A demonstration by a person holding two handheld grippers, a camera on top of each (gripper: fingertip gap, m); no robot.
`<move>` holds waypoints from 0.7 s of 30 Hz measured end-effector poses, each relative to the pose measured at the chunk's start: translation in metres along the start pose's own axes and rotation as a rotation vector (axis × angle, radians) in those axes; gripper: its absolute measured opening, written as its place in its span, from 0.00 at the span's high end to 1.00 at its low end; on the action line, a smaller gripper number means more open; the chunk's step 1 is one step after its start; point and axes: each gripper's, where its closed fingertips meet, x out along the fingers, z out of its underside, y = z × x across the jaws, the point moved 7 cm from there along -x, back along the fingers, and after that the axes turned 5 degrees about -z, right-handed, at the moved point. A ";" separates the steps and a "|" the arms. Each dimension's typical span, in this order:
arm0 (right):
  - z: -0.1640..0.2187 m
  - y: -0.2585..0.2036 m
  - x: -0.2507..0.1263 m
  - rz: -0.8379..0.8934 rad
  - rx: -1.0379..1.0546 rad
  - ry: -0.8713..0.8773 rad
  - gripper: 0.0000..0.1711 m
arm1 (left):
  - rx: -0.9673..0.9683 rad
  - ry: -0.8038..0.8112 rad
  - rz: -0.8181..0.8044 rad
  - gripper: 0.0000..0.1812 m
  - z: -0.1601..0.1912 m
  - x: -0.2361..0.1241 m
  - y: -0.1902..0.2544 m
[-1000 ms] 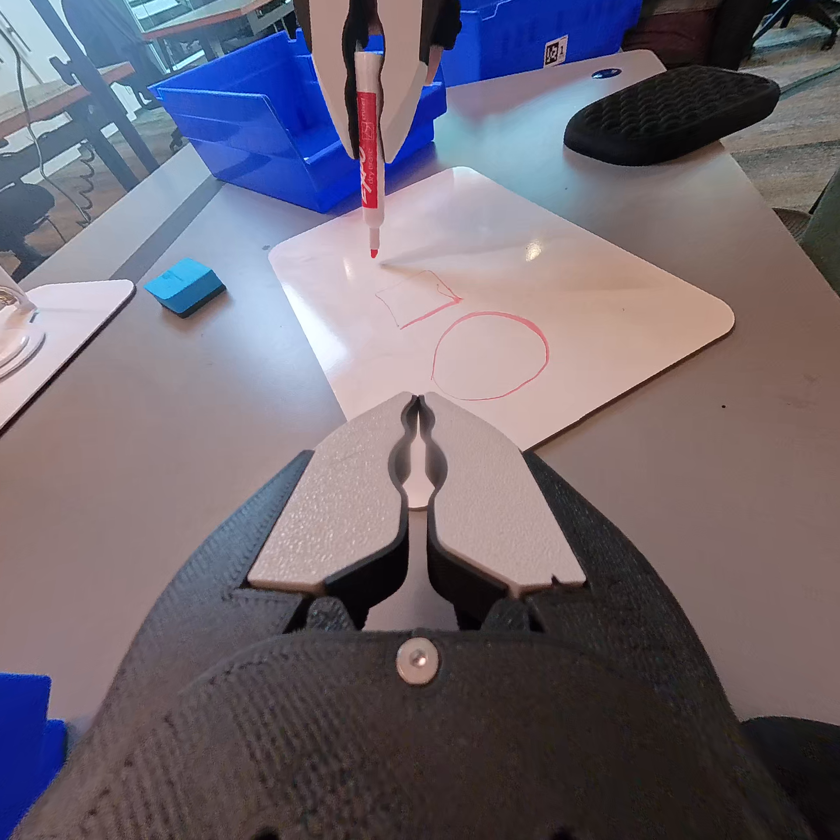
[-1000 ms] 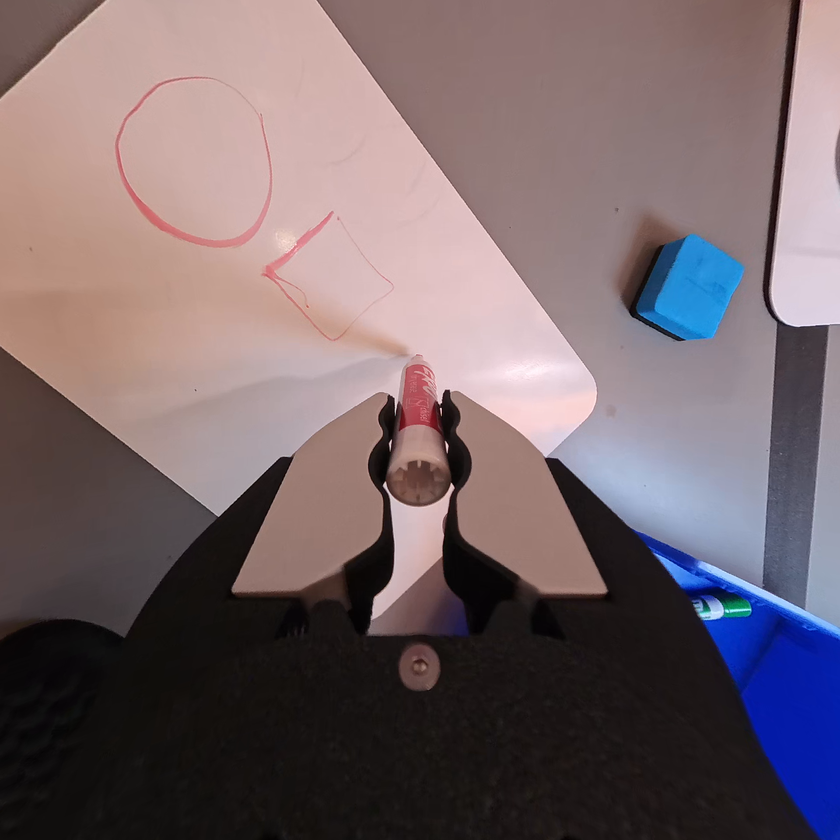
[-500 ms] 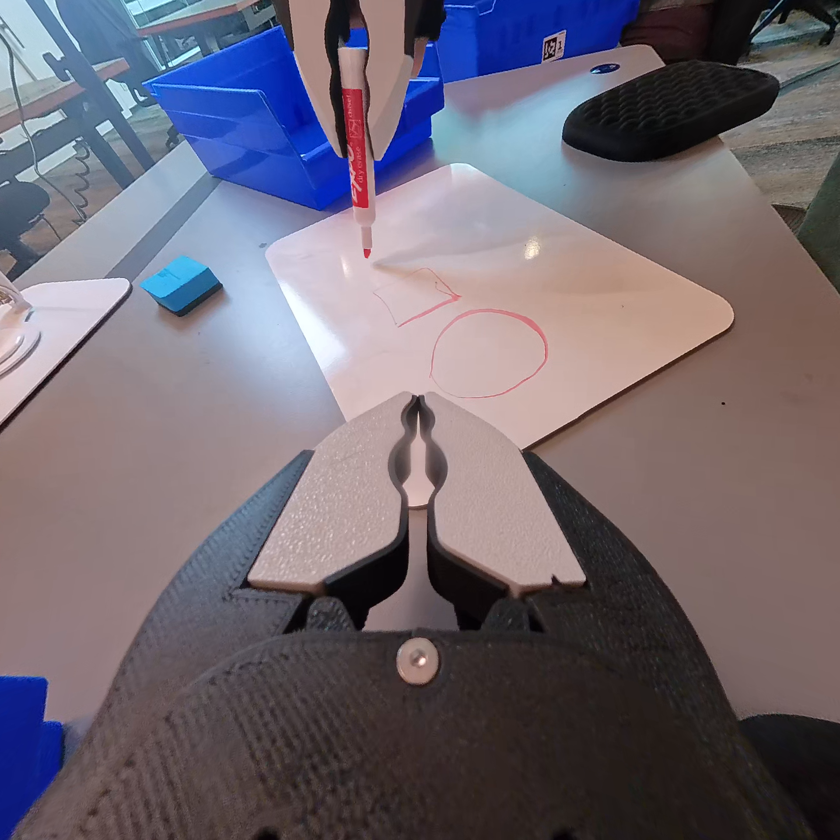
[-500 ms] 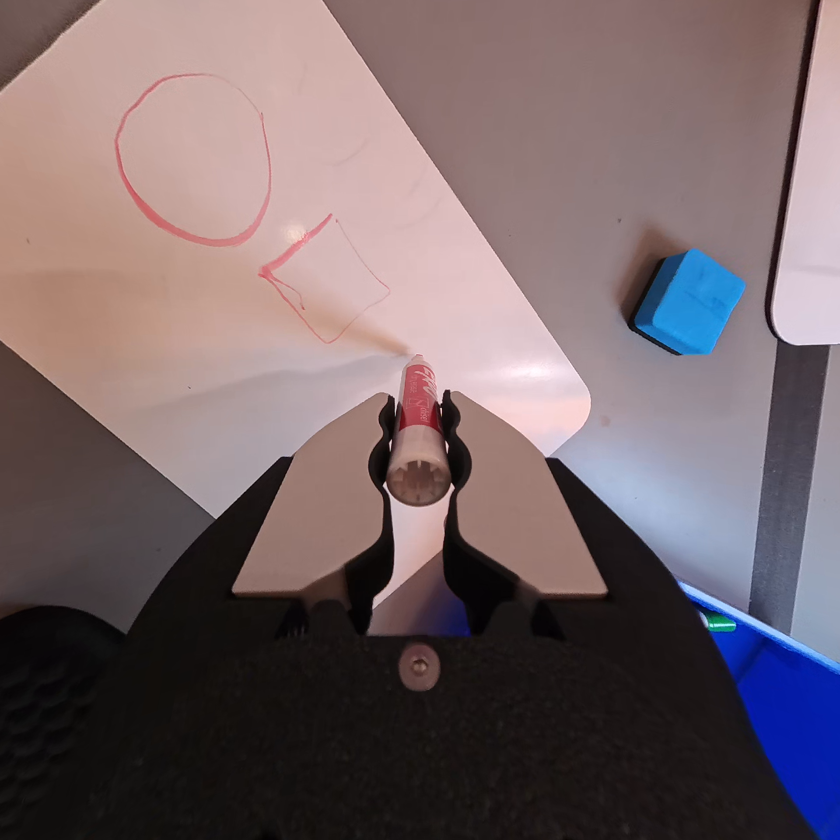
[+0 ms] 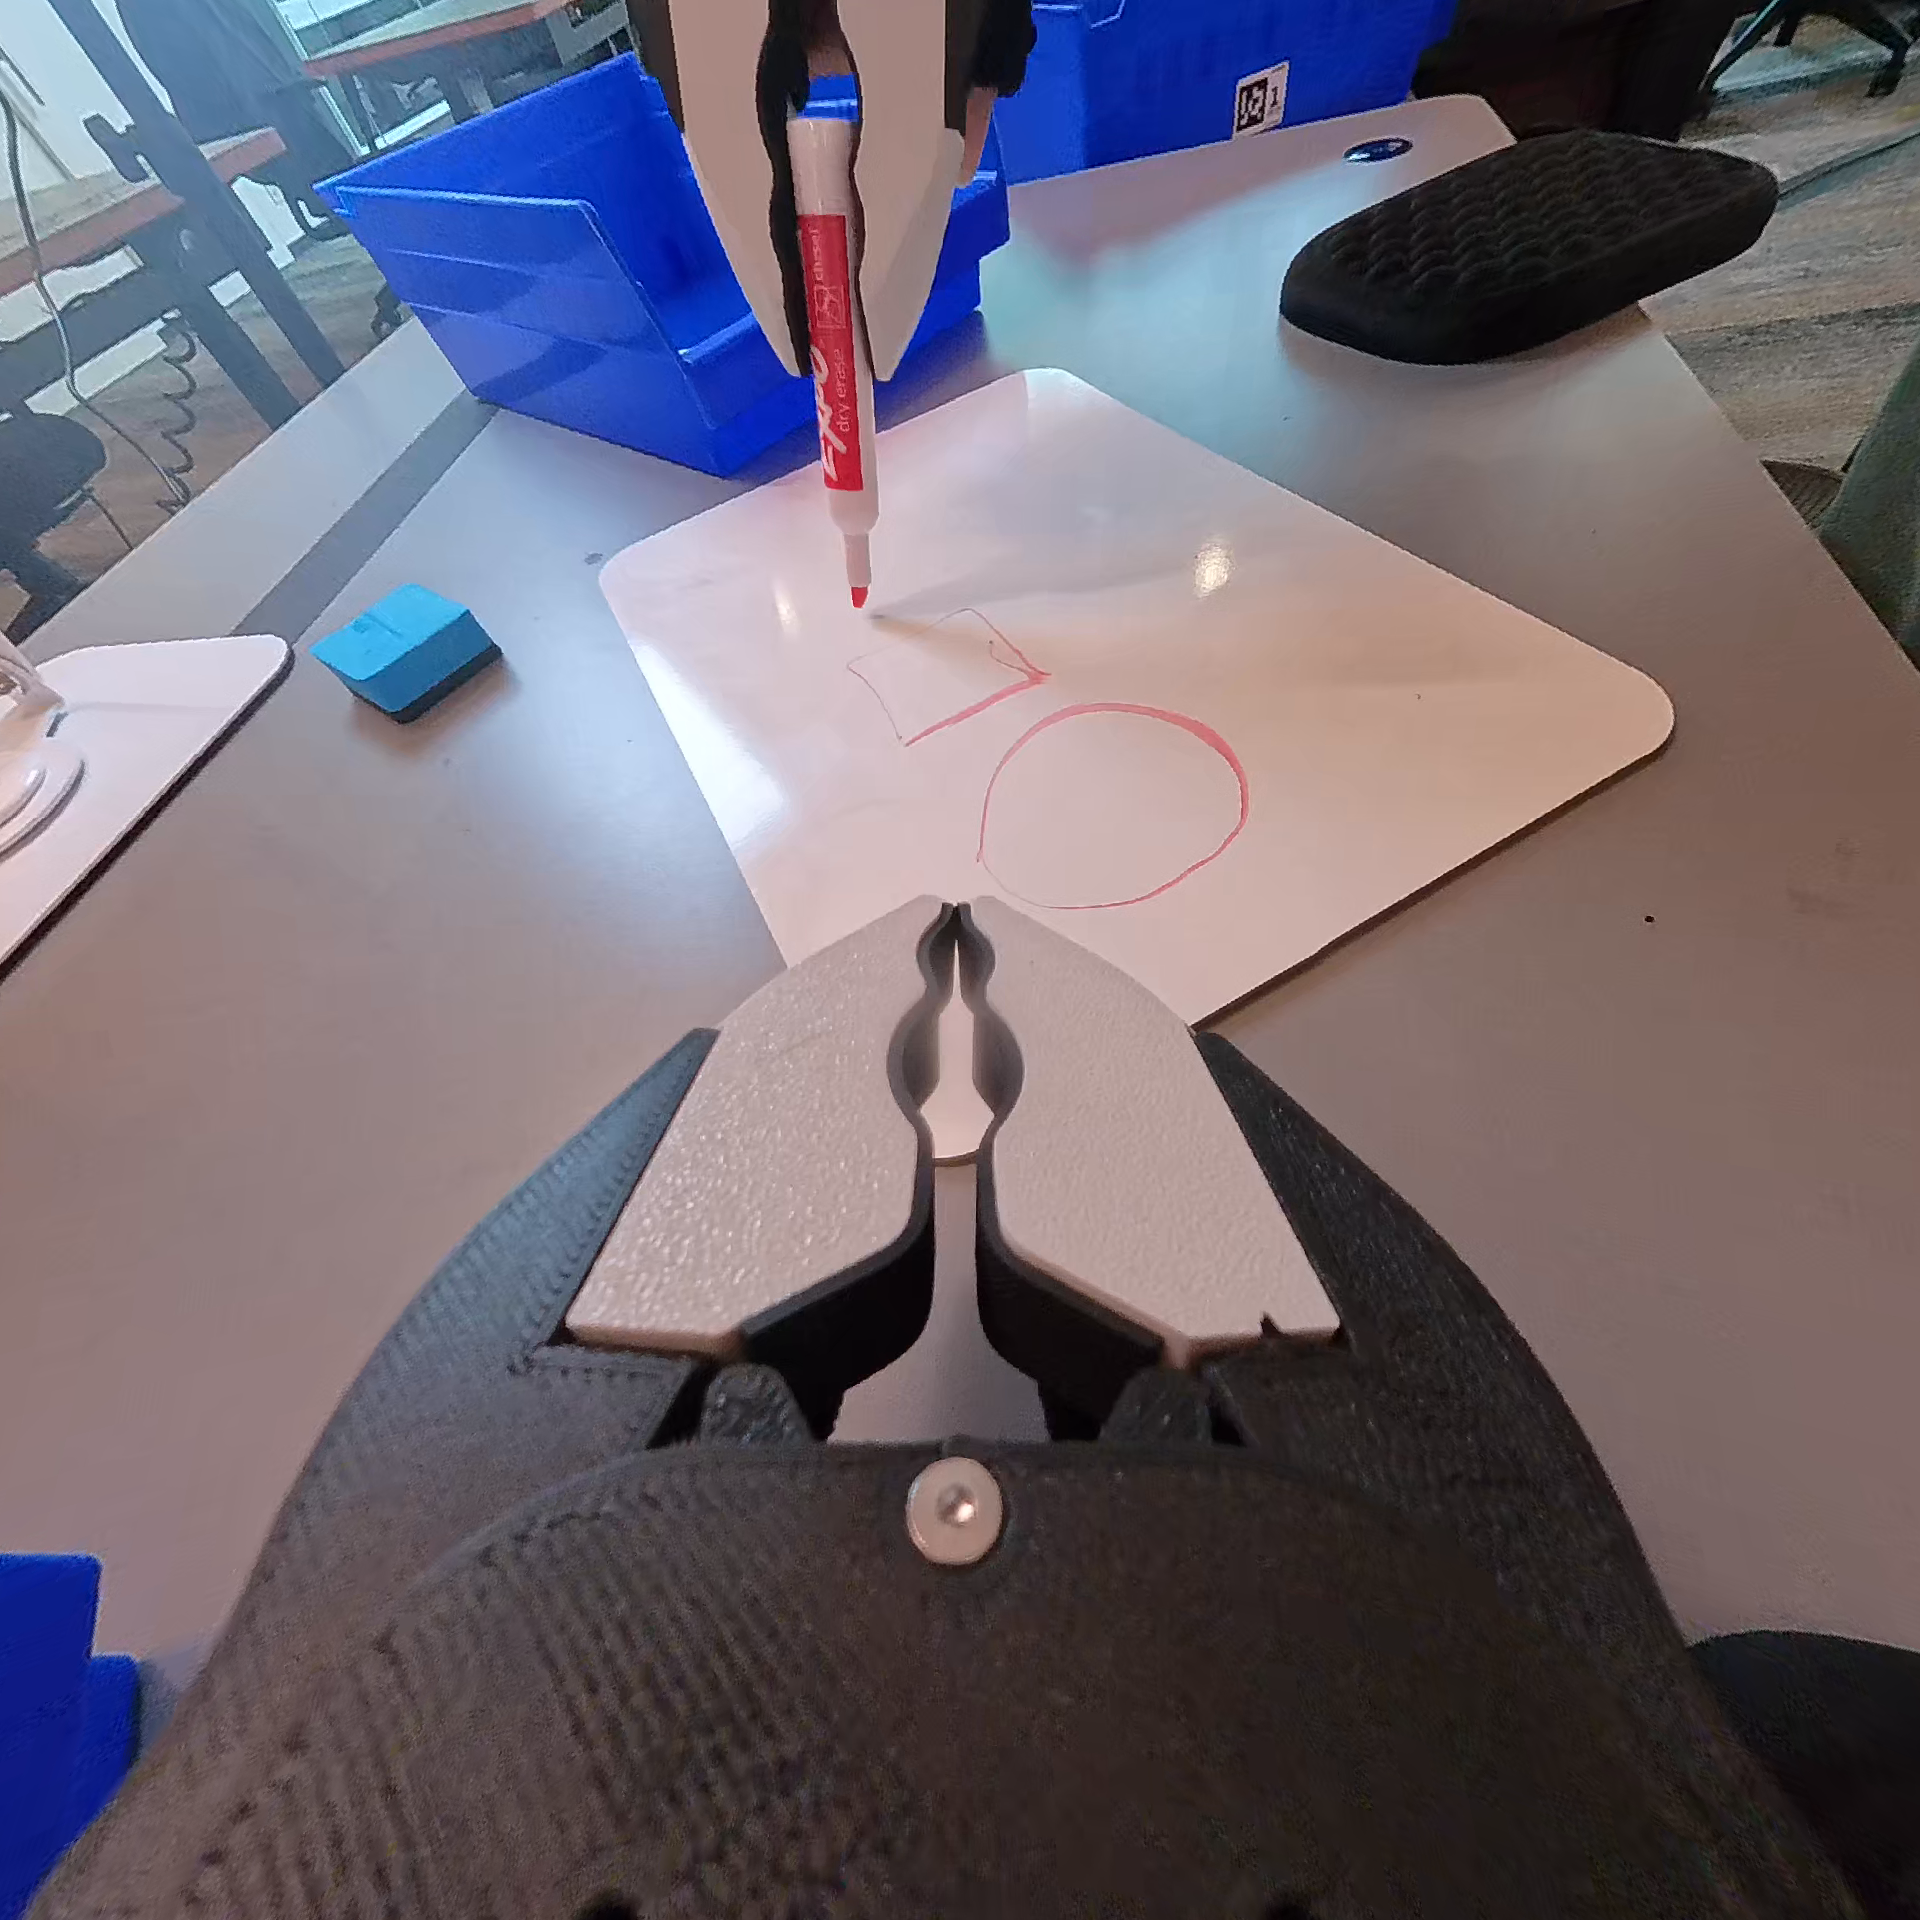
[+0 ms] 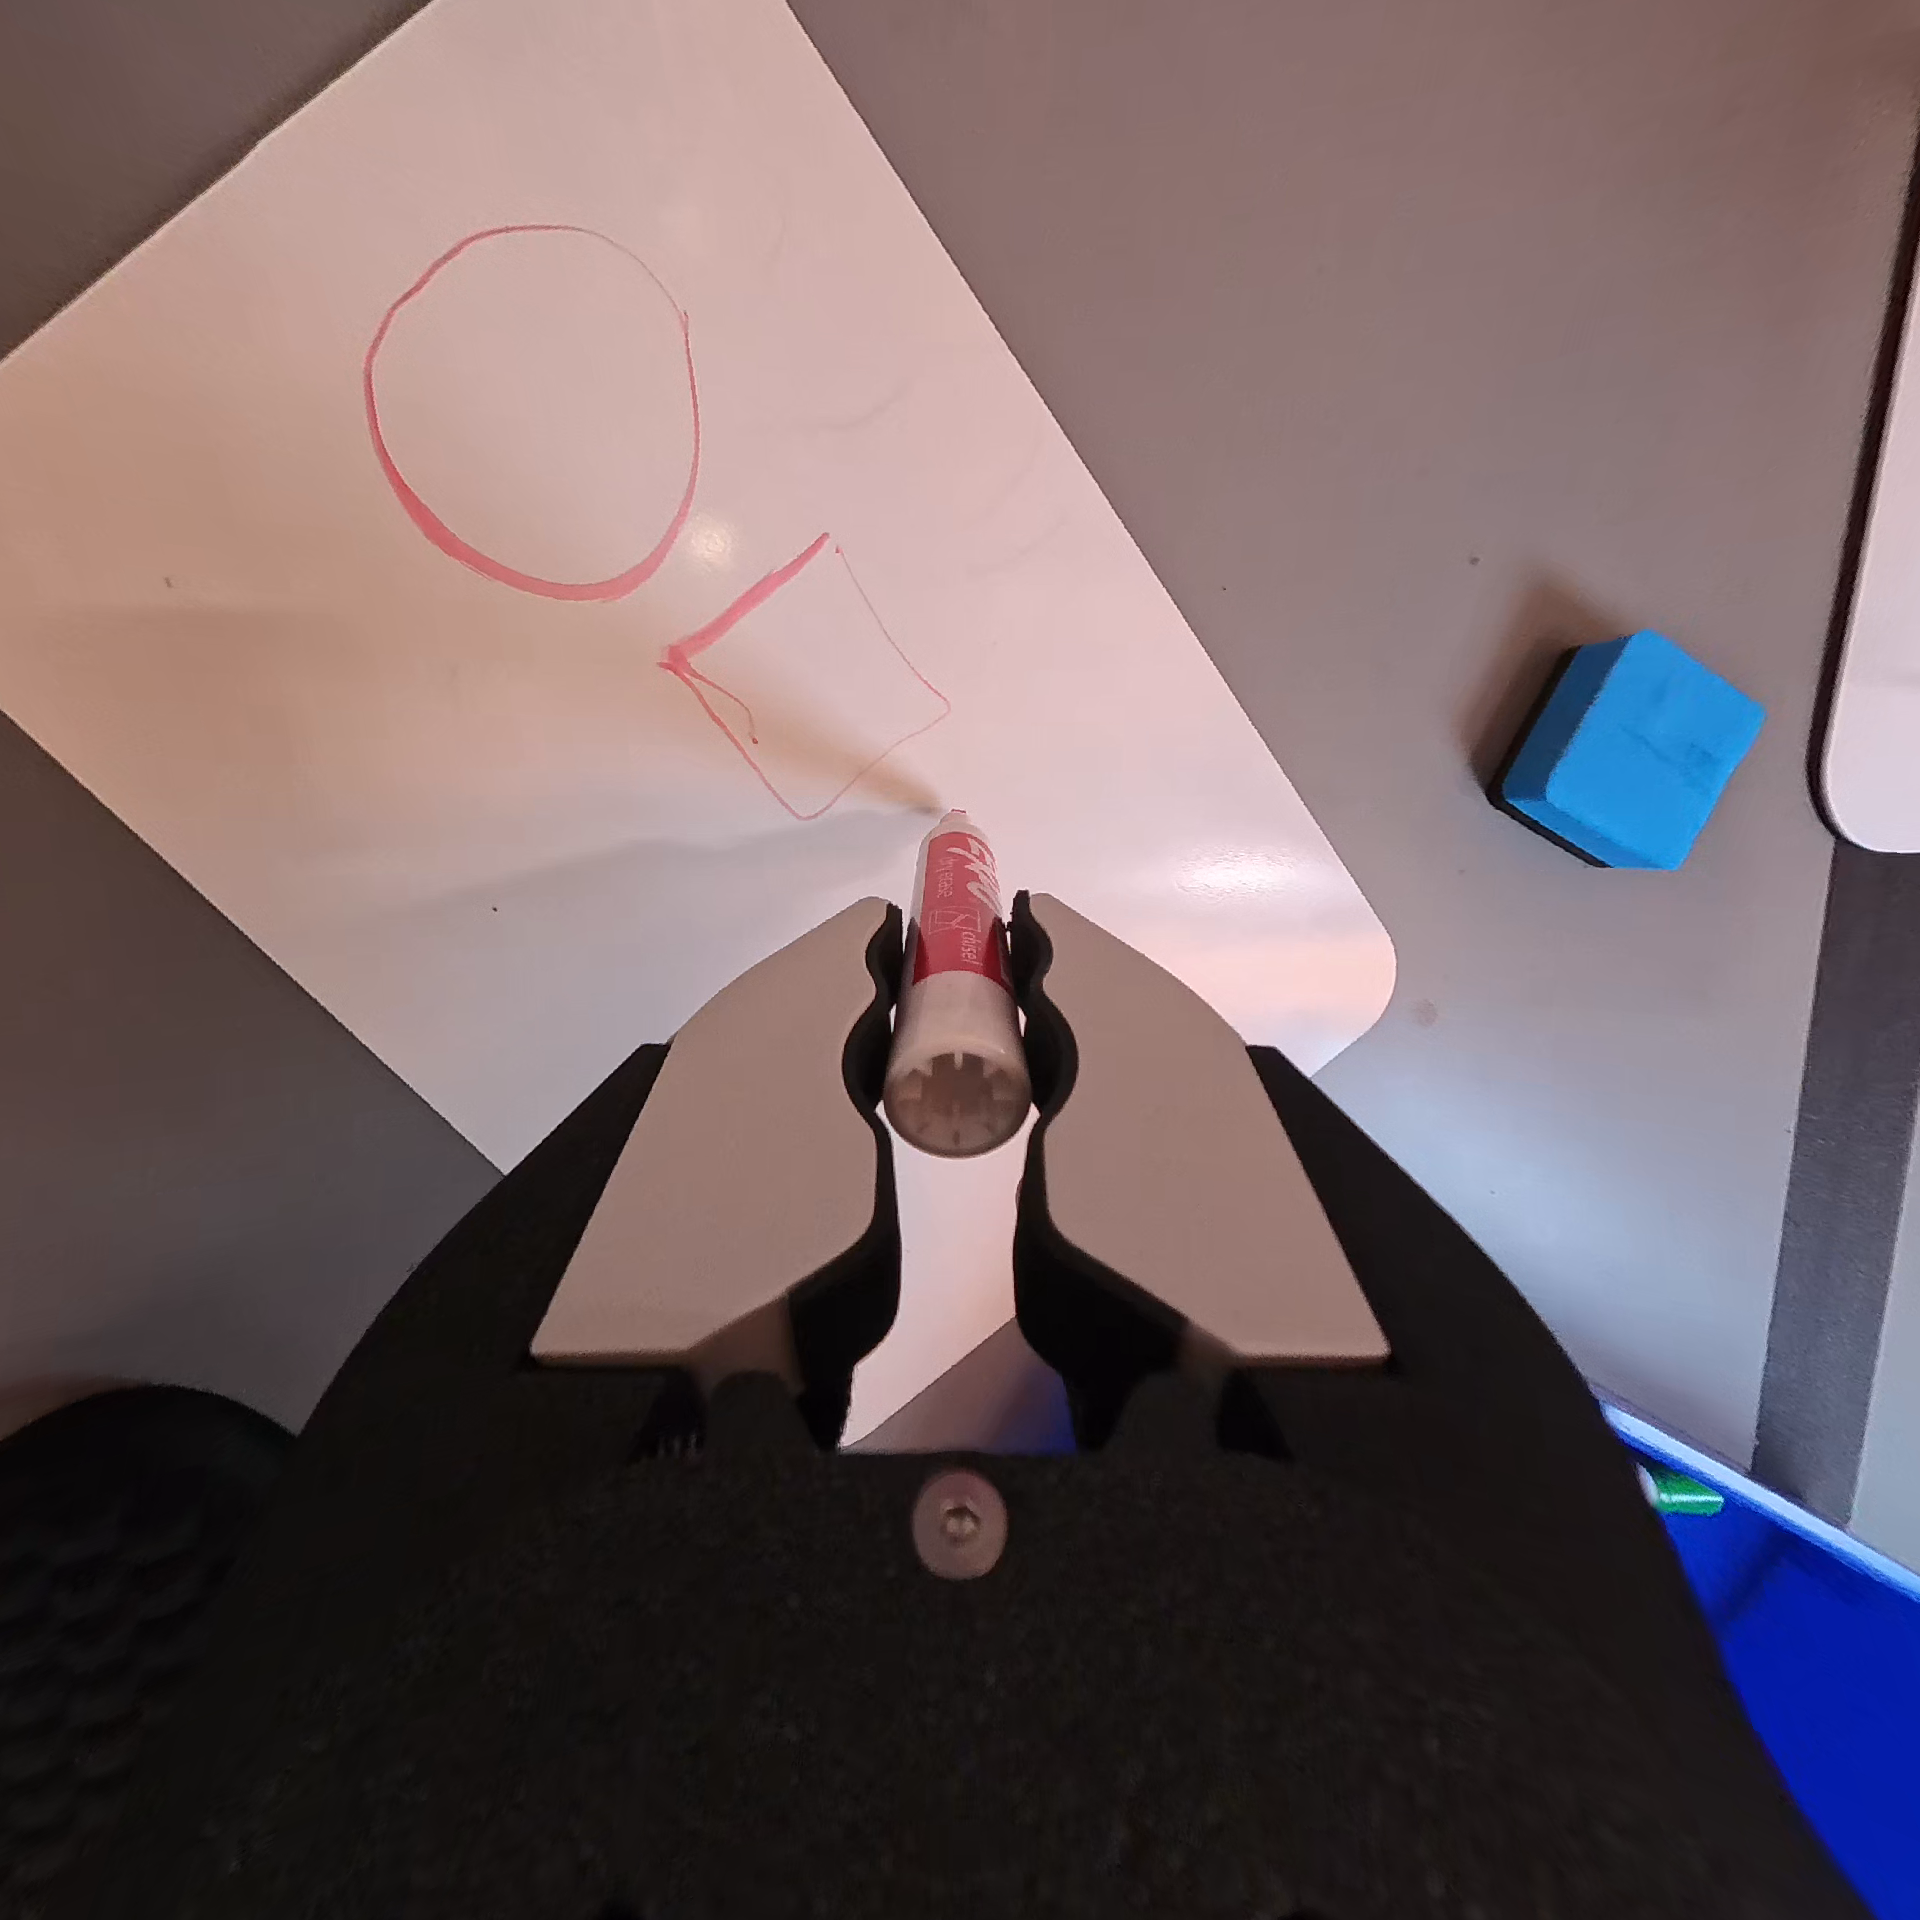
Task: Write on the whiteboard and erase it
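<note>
Left wrist view: left tool [image 5: 958,914], fingers closed together, holding nothing, poised over the near edge of the whiteboard [image 5: 1351,623]; whiteboard flat on the grey table [image 5: 364,987], bearing a red circle [image 5: 1242,774] and a red square [image 5: 1023,670]; right tool [image 5: 836,364] above, gripping a red marker [image 5: 842,416], tip just beside the square; blue eraser [image 5: 407,649] left of the board; blue bin [image 5: 561,281] behind.

Right wrist view: right tool [image 6: 954,914] clamped on the marker [image 6: 956,935], tip at the square's corner [image 6: 883,665]; eraser [image 6: 1631,748] apart on the table [image 6: 1351,312].
</note>
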 end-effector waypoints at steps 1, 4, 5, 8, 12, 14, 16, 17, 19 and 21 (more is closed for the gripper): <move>0.001 0.000 0.001 -0.001 0.002 -0.002 0.88 | 0.000 0.000 0.000 1.00 0.000 0.000 0.000; 0.003 0.001 0.003 -0.007 0.011 0.000 0.88 | -0.001 -0.001 0.001 1.00 0.000 0.000 0.000; 0.003 0.001 0.003 -0.010 0.015 0.004 0.88 | -0.001 -0.001 0.001 1.00 0.000 0.000 0.000; 0.004 0.001 0.003 -0.007 0.013 -0.007 0.88 | -0.003 -0.002 0.001 1.00 0.001 0.000 0.000; 0.005 0.003 0.001 0.009 0.008 -0.043 0.88 | -0.002 -0.003 0.002 1.00 0.001 0.000 0.000; 0.008 0.005 0.000 0.016 0.014 -0.056 0.88 | 0.000 -0.002 0.000 1.00 0.001 0.000 0.000; 0.013 0.009 -0.002 0.029 0.023 -0.071 0.88 | 0.001 -0.002 0.000 1.00 0.000 0.000 0.000; 0.016 0.010 -0.003 0.037 0.028 -0.078 0.88 | 0.001 -0.003 0.001 1.00 0.001 0.000 0.000; 0.021 0.013 -0.006 0.048 0.043 -0.085 0.88 | 0.002 -0.005 0.002 1.00 0.001 0.000 0.000; 0.025 0.016 -0.007 0.057 0.054 -0.088 0.88 | 0.003 -0.005 0.002 1.00 0.001 0.000 0.000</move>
